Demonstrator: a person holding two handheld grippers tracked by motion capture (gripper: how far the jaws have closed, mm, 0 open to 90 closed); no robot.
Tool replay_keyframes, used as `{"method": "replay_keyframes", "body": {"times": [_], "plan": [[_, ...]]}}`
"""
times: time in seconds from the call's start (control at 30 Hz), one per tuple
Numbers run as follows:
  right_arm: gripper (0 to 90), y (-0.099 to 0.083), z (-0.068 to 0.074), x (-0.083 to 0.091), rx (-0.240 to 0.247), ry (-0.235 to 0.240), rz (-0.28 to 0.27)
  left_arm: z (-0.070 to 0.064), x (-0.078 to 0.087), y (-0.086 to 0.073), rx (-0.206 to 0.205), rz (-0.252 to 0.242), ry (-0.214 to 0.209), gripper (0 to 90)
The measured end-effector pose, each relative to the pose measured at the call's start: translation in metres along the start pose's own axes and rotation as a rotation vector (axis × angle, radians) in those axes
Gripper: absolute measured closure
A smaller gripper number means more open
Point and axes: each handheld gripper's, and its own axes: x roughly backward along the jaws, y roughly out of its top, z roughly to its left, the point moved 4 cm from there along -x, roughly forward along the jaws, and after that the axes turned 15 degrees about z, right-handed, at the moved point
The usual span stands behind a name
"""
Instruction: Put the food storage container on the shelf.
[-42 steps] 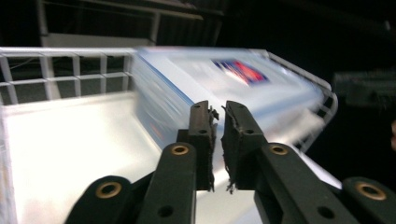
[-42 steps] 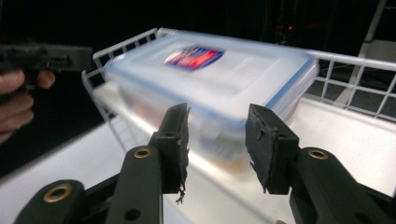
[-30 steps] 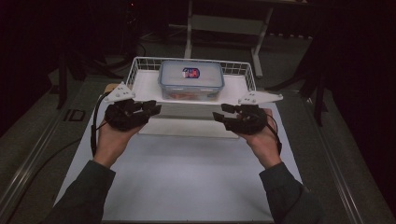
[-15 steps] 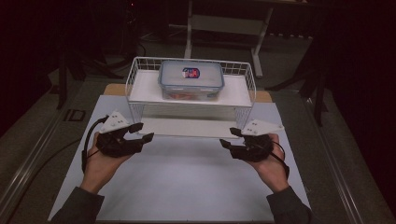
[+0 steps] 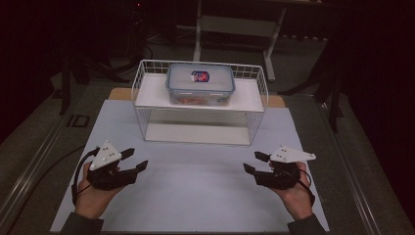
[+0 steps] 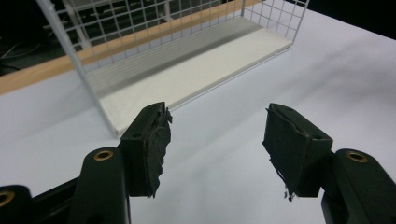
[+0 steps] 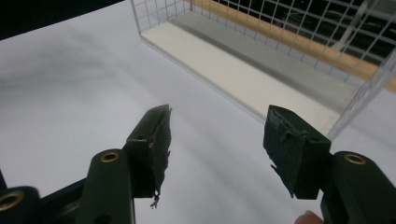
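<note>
On the white sheet covering the table [image 5: 195,196], near its front edge, we hold a black two-jaw gripper in each hand. Our left gripper [image 5: 136,159] sits toward the left side of the sheet, with its grey three-cornered plate on top and a dark cable looping behind our hand. In the left gripper view its jaws stand wide apart with nothing between them, only bare white sheet showing in the gap [image 6: 215,140]. Our right gripper [image 5: 253,162] lies toward the right side, well apart from the left one, and it too carries a grey three-cornered plate. In the right gripper view its jaws are likewise spread wide and grip nothing [image 7: 217,140]; the worn black pads on both pairs look frayed at their edges.

Beyond both grippers, at the far middle of the sheet, stands a white wire basket rack [image 5: 142,93] with a flat white upper shelf and a white floor panel beneath. On that upper shelf rests a clear rectangular plastic food container with a blue-rimmed lid [image 5: 200,84], bearing a small red-and-blue label on top. Something orange-pink shows through its front wall, though we cannot tell what it is. Both grippers are well clear of the rack and container.
</note>
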Motion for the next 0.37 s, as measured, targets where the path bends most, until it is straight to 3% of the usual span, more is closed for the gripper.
{"method": "replay_keyframes", "body": {"times": [0.17,0.37], "plan": [[39.5,-0.02,-0.002,-0.003,-0.031,0.003,0.008,0.007,-0.001,-0.025,0.041,-0.013,0.017,39.2],[36.0,-0.039,-0.006,-0.007,-0.071,0.0,-0.009,0.015,-0.002,-0.042,0.069,-0.014,0.038,38.3]]}}
